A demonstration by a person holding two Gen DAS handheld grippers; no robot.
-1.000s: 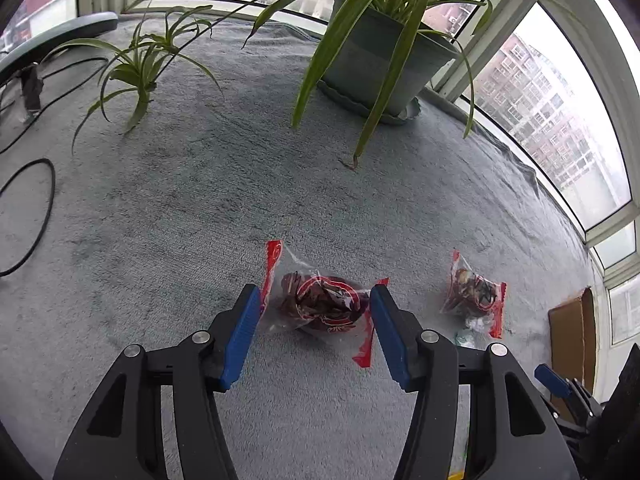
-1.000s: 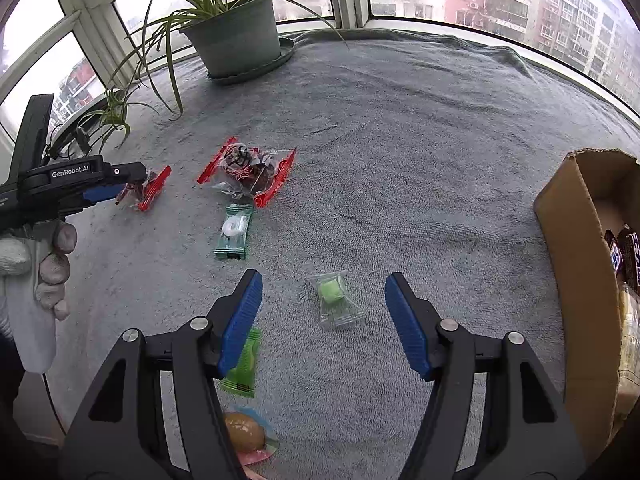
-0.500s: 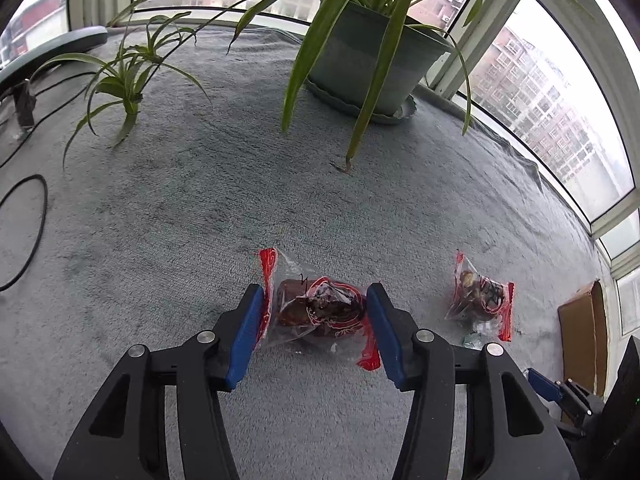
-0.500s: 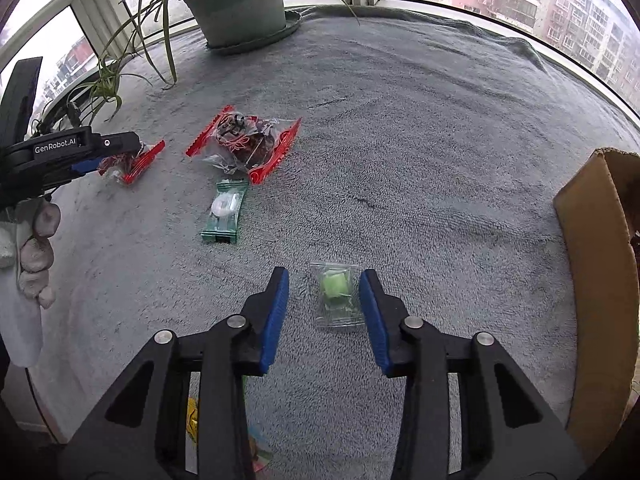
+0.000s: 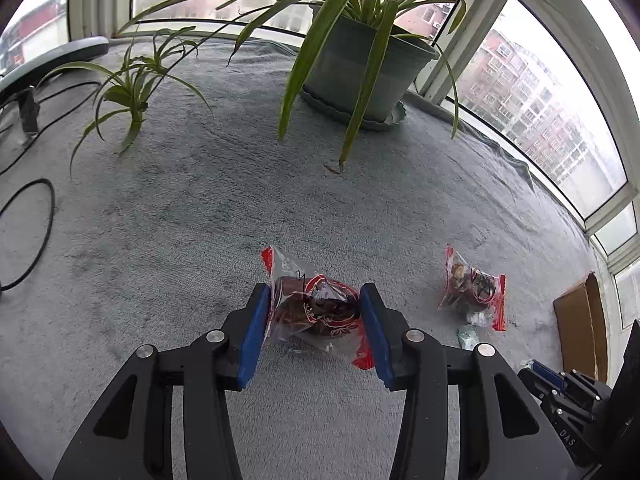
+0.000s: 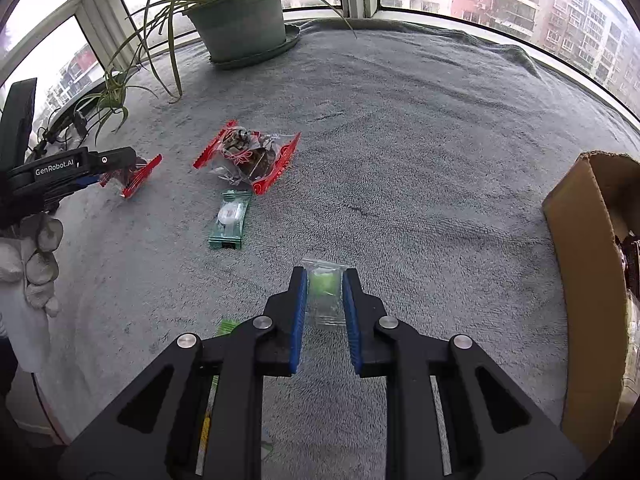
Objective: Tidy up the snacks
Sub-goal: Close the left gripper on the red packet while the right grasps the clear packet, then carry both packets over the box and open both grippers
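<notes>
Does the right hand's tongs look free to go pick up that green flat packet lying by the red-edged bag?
Probably not yet: the right tongs are already closed around a clear green candy packet. Otherwise nothing blocks the green flat packet.

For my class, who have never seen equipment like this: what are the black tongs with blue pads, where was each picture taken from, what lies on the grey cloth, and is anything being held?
No robot here: a person holds a two-finger gripper in each hand, each carrying a camera that looks along its fingers.

Left camera's picture: the left gripper is closed on a red-edged clear snack packet. A second red-edged packet lies to its right.

Right camera's picture: the right gripper pinches a small clear packet with a green sweet. On the grey cloth also lies a green wrapped snack. A cardboard box stands at the right, a potted plant by the window. The person's gloved hand shows at the left.
</notes>
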